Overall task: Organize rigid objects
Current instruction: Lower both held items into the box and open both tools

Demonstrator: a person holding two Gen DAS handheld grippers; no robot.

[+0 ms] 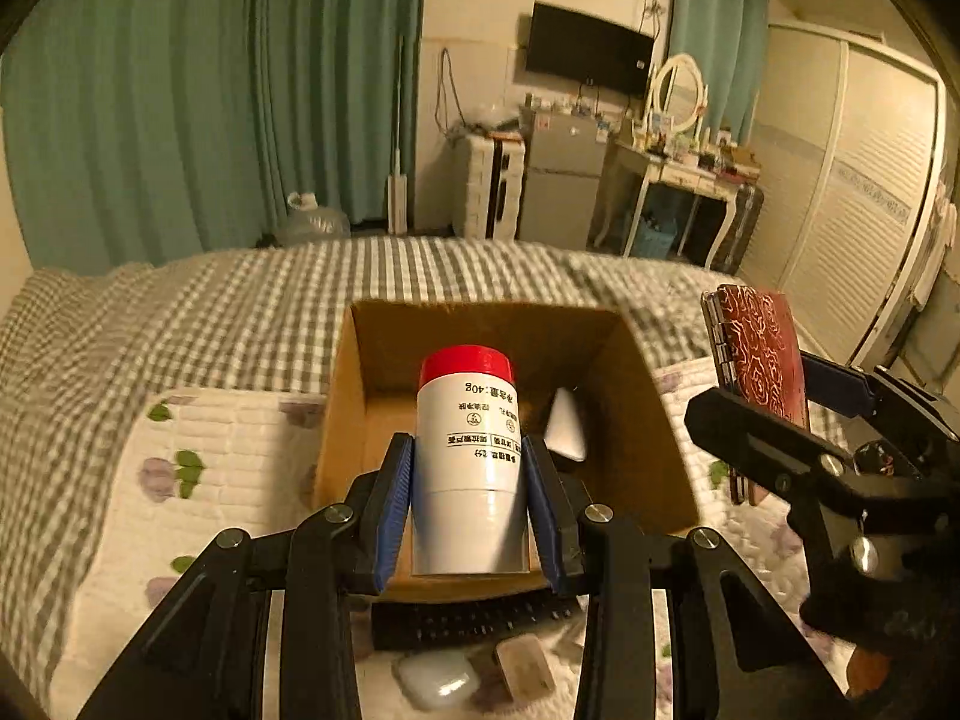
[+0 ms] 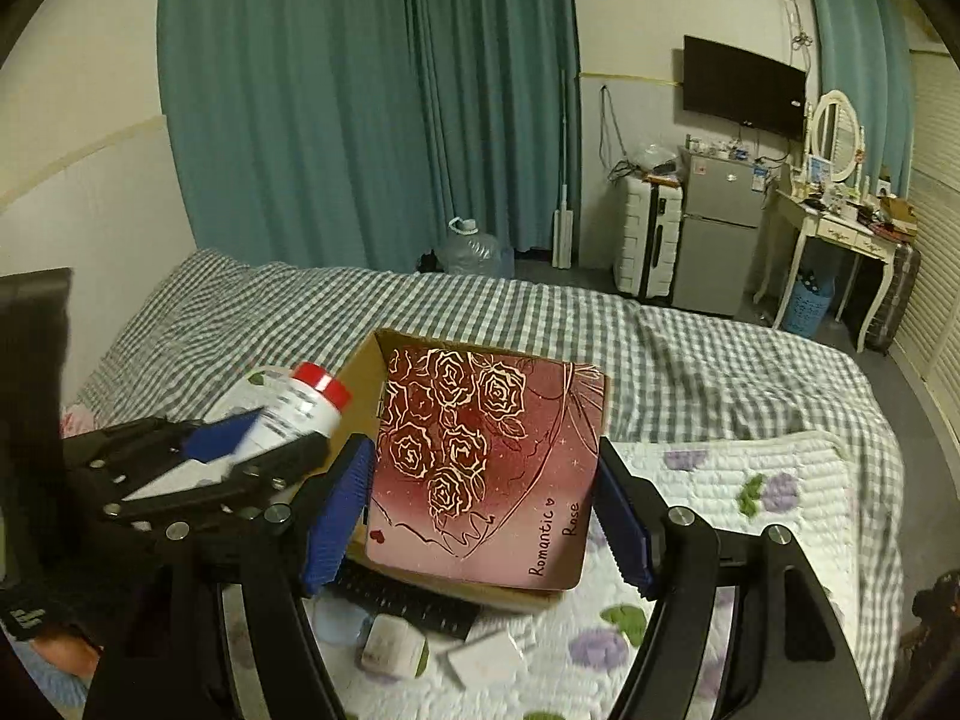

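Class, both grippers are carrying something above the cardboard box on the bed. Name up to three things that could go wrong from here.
1. The left gripper holds the white bottle near its base; it might tip as it goes down.
2. The right gripper holds the wide rose-patterned case beside it; the two could collide over the cardboard box.
3. A white object already lies in the box and could be struck.

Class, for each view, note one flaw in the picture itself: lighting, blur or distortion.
Left wrist: dim yellowish light, fisheye bends the wardrobe, bed edge smeared. Right wrist: the bottle and left tongs are motion-blurred, and dark vignette fills the corners.
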